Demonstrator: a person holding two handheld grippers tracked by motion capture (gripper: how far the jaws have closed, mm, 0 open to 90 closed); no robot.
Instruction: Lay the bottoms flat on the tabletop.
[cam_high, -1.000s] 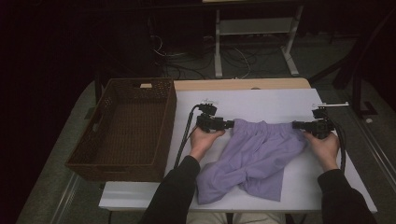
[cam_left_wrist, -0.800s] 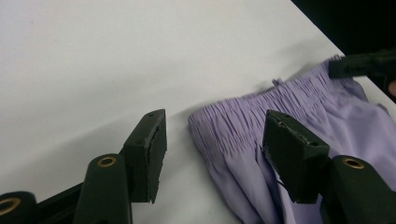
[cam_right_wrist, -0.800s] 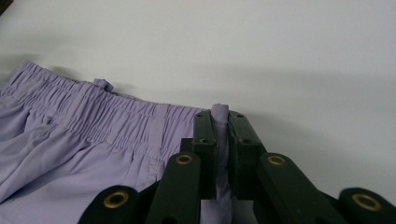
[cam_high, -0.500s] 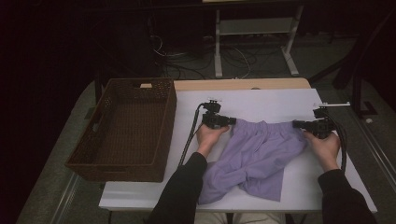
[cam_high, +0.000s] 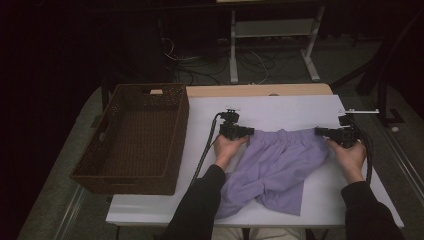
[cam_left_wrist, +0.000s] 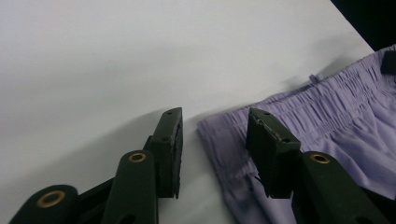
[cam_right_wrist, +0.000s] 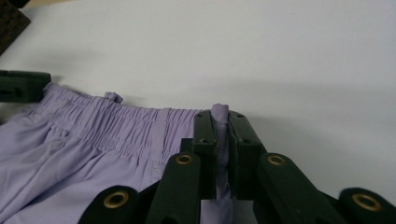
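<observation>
Lilac shorts (cam_high: 280, 165) with an elastic waistband lie crumpled on the white table (cam_high: 290, 107). My left gripper (cam_high: 248, 131) sits at the waistband's left end. In the left gripper view its jaws straddle the waistband corner (cam_left_wrist: 224, 135) and have just been closing; the pads (cam_left_wrist: 173, 140) stand a little off the cloth, so the left gripper (cam_left_wrist: 214, 122) is open. My right gripper (cam_high: 320, 132) is at the waistband's right end. The right gripper view shows that gripper (cam_right_wrist: 220, 116) shut on a pinched fold of the shorts (cam_right_wrist: 93, 140).
A dark brown wicker basket (cam_high: 180, 130) stands on the left part of the table, a hand's width from the left gripper. Bare white tabletop lies beyond the waistband. Cables and a metal stand are on the dark floor behind.
The left gripper has shifted slightly right and down onto the waistband's left corner. The right gripper and its hold have stayed the same.
</observation>
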